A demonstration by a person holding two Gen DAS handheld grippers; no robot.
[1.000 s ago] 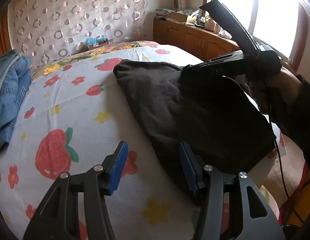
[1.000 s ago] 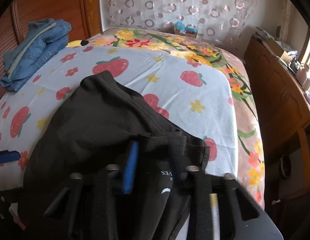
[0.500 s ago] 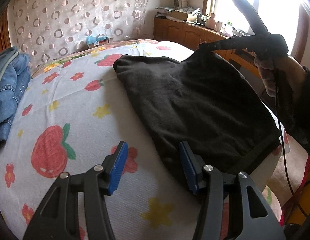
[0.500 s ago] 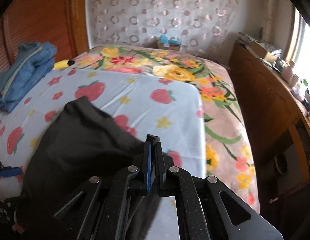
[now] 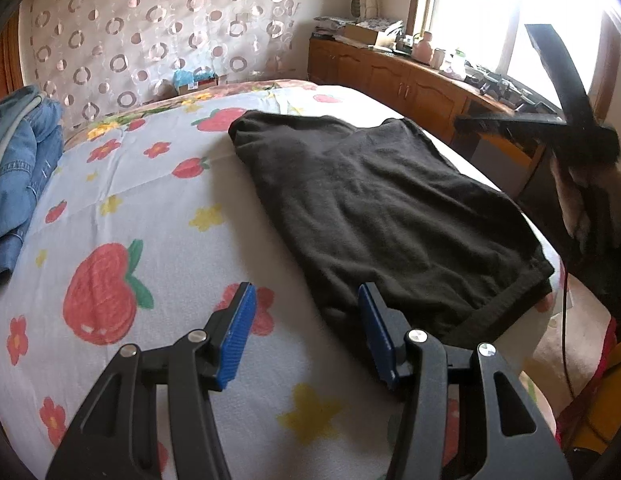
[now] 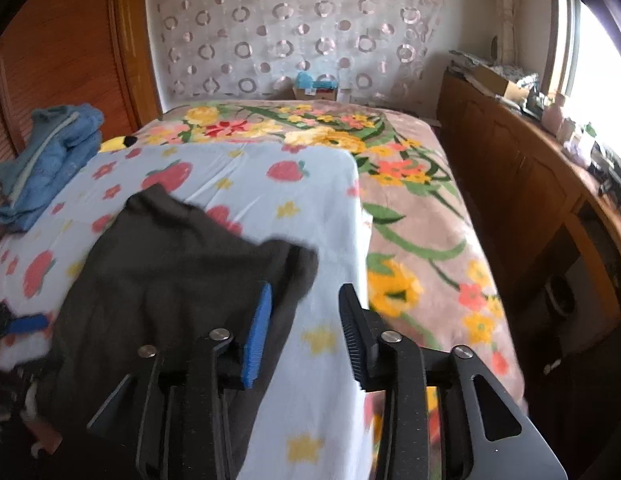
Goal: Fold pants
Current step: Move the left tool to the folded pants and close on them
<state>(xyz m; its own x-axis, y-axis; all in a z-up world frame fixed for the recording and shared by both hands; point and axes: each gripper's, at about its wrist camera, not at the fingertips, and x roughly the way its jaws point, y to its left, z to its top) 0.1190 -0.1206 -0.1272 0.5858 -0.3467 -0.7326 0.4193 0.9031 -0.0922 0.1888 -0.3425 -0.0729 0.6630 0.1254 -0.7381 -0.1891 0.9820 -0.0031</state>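
Both grippers carry nothing: the left gripper stands half-open with its right pad beside the black pants' near hem, long axis toward 11 o'clock; the right gripper, jaws opening and empty, has them at 10 o'clock on the strawberry sheet

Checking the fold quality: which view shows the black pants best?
The left wrist view: the pants lie sharp and whole on the sheet. The right wrist view shows them blurred, partly behind the gripper.
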